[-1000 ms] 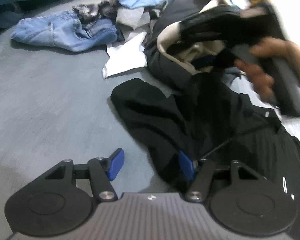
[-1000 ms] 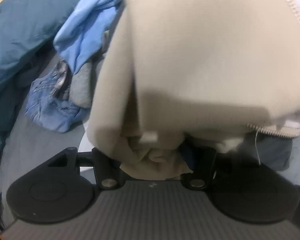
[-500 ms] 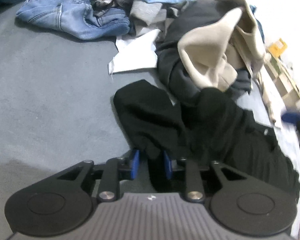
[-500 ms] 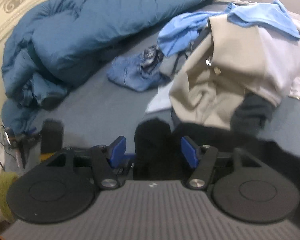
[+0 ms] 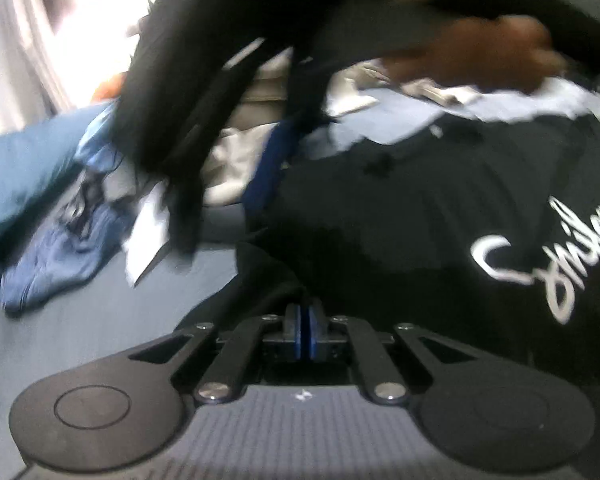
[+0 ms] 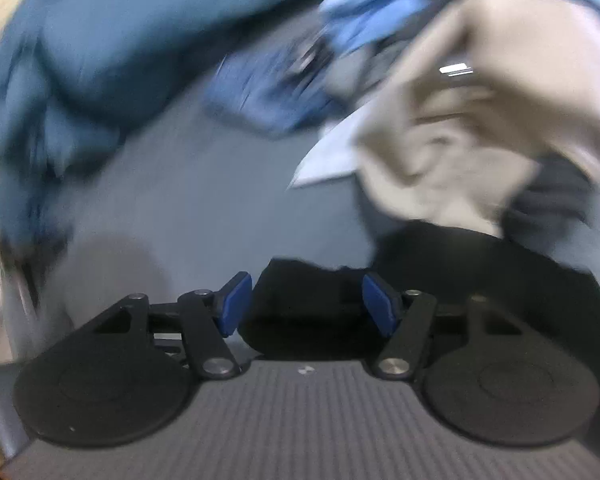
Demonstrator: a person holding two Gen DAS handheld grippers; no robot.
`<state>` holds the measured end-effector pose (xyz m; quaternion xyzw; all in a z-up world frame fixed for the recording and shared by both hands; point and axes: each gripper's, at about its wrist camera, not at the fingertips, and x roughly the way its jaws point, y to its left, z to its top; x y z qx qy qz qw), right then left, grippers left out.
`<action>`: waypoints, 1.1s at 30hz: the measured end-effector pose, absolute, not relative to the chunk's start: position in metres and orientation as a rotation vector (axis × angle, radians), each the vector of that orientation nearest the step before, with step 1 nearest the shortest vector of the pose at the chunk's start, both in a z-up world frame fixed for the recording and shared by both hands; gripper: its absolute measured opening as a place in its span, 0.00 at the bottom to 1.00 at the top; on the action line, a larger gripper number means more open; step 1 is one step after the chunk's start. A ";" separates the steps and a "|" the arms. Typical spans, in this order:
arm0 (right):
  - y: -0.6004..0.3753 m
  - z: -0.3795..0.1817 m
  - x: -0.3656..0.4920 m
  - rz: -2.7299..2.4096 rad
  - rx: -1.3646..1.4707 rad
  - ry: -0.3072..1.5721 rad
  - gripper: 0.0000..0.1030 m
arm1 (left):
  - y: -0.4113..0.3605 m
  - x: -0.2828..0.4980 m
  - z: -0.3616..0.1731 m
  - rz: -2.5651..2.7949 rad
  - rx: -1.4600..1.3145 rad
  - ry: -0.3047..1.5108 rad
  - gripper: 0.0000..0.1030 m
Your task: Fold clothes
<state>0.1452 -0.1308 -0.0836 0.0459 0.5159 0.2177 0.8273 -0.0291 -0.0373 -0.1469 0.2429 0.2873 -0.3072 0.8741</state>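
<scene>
- Only left view: left claw [image 5: 304, 322] clenched on black printed cotton garment [image 5: 440, 216].
- Right view: right claw [image 6: 307, 300] released, straddling garment edge [image 6: 300, 304]; beige sweatshirt [image 6: 480, 120] behind.

My left gripper [image 5: 304, 326]: matt black plastic links, blue rubbery-looking pads, shiny metal pivot screws, ribbed grey housing. My right gripper [image 6: 306, 304]: same finish. Black garment [image 5: 400, 216]: soft matt cloth, white script print smooth on top. Jeans [image 5: 56, 260]: blue denim, coarse weave. Beige garment [image 6: 480, 128]: thick matt fabric, fleecy look. Duvet [image 6: 120, 40]: teal, puffy, faint sheen. Bed surface [image 6: 220, 208]: grey matt cloth, finely napped.
</scene>
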 end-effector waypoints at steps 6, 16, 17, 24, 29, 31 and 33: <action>-0.084 -0.124 0.167 0.571 -0.122 1.245 0.14 | -0.034 -0.041 -0.144 -0.678 0.535 0.613 0.25; -0.175 -0.091 0.093 0.357 0.313 1.026 0.04 | 0.005 -0.039 -0.127 -0.653 0.357 0.725 0.50; -0.178 -0.091 0.084 0.351 0.316 1.020 0.05 | 0.010 -0.031 -0.127 -0.641 0.306 0.758 0.50; -0.195 -0.086 0.056 0.265 0.354 0.998 0.07 | 0.057 0.037 -0.149 -0.505 -0.302 1.083 0.49; -0.200 -0.089 0.039 0.231 0.395 1.008 0.10 | 0.080 0.069 -0.169 -0.352 -0.674 1.234 0.07; -0.202 -0.087 0.028 0.216 0.401 0.999 0.11 | 0.072 0.066 -0.158 -0.344 -0.645 1.171 0.06; -0.208 -0.083 0.014 0.183 0.403 0.979 0.11 | 0.060 0.059 -0.139 -0.363 -0.584 1.089 0.06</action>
